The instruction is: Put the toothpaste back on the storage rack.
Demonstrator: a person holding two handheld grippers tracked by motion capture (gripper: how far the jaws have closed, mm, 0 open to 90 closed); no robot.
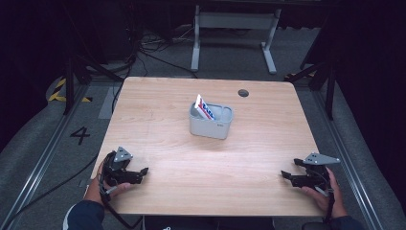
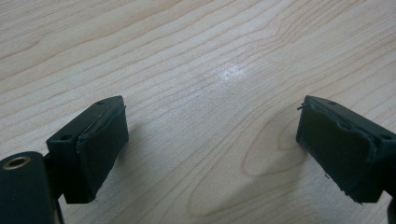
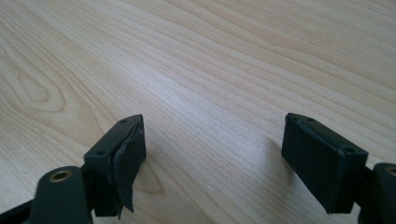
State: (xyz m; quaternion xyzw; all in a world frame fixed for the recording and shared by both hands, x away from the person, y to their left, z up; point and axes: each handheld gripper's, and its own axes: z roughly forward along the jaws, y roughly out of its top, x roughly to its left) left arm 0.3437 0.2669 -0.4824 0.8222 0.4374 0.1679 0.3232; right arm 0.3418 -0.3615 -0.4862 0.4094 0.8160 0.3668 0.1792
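Observation:
A grey bin (image 1: pixel 211 121) stands at the middle of the wooden table (image 1: pixel 158 143), and a white packet with red and blue print (image 1: pixel 204 108) leans inside it, sticking out at the top. My left gripper (image 1: pixel 142 174) rests near the table's front left corner, far from the bin. Its jaws stand wide apart over bare wood in the left gripper view (image 2: pixel 212 140). My right gripper (image 1: pixel 287 175) rests near the front right edge, open, nothing between its pads (image 3: pixel 212 156). A hand holds each gripper.
A round dark hole (image 1: pixel 243 93) sits in the table's far right part. Beyond the table stand a white desk frame (image 1: pixel 234 33) and loose cables (image 1: pixel 143 50) on the floor. Dark stands flank both sides.

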